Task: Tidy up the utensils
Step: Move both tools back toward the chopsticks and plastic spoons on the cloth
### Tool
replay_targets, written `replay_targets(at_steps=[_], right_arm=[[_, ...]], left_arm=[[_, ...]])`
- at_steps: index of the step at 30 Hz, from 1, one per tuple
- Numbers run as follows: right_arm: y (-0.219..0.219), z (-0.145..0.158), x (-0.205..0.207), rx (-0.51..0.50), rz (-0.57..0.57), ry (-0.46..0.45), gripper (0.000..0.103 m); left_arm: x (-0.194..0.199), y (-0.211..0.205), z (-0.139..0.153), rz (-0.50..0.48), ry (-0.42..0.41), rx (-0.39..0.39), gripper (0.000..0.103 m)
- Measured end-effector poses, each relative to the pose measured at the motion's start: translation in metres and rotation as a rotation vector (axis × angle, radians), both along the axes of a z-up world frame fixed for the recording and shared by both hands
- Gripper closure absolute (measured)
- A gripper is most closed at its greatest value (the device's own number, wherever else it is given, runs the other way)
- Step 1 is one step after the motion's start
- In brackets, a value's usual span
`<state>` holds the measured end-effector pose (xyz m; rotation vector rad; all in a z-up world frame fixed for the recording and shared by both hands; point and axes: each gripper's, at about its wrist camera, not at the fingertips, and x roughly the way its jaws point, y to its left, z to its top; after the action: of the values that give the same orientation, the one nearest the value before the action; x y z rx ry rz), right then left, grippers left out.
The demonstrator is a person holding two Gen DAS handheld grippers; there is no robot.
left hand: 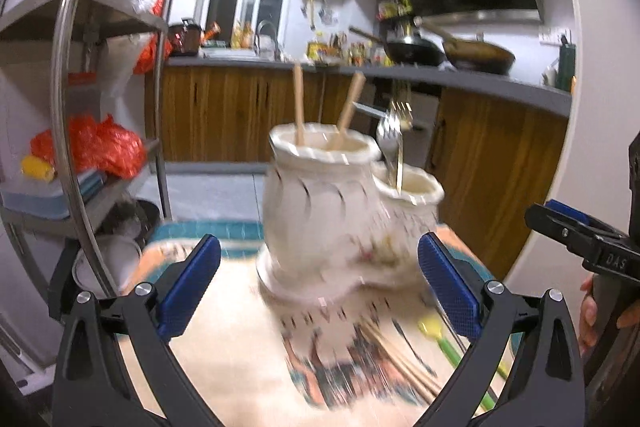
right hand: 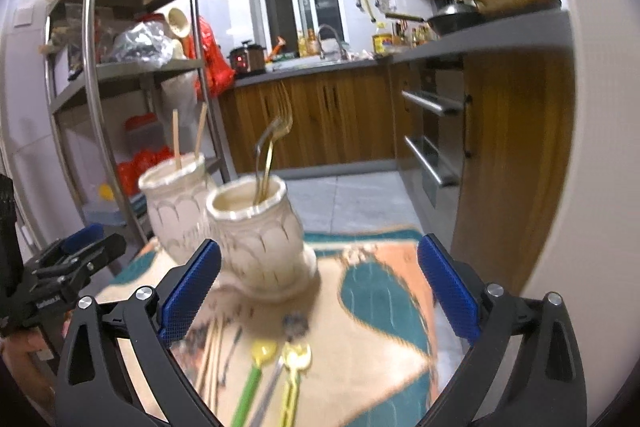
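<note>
Nearest the cameras, the left gripper (left hand: 319,285) and the right gripper (right hand: 319,285) both stand spread wide with nothing between the blue pads. Just beyond the right gripper, loose utensils lie unsorted on the patterned cloth (right hand: 380,347): a green-handled spoon (right hand: 252,383), a yellow spoon (right hand: 294,367), a grey-handled piece between them, and a bundle of chopsticks (right hand: 214,351) (blur hides their count). Farther on, two cream ceramic holders stand touching: the taller holder (left hand: 320,203) carries two wooden chopsticks (left hand: 298,103), and the shorter holder (right hand: 256,231) carries the forks (right hand: 272,135), upright. Behind them are the metal shelf rack (right hand: 96,75) and the kitchen counter (left hand: 460,79). Judged from this layout, sorting is partly done; the pieces on the cloth remain to be placed.
</note>
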<state>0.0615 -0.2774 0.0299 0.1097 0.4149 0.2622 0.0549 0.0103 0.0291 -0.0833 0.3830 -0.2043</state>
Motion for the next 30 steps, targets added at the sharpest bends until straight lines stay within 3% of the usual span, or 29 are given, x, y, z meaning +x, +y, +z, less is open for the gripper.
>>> replay_targets(at_steps=[10, 19, 25, 30], right_arm=[[-0.009, -0.024, -0.024, -0.039, 0.01, 0.089, 0.005], [-0.009, -0.046, -0.012, -0.085, 0.019, 0.201, 0.005], [-0.011, -0.053, -0.006, -0.13, 0.036, 0.234, 0.005], [-0.004, -0.054, -0.008, -0.176, 0.111, 0.269, 0.009]], left_arm=[[-0.02, -0.011, -0.036, -0.035, 0.155, -0.023, 0.006], [-0.019, -0.044, -0.064, -0.06, 0.32, 0.07, 0.006], [-0.016, -0.06, -0.077, -0.092, 0.396, 0.129, 0.021], [-0.019, -0.067, -0.079, -0.115, 0.402, 0.161, 0.034]])
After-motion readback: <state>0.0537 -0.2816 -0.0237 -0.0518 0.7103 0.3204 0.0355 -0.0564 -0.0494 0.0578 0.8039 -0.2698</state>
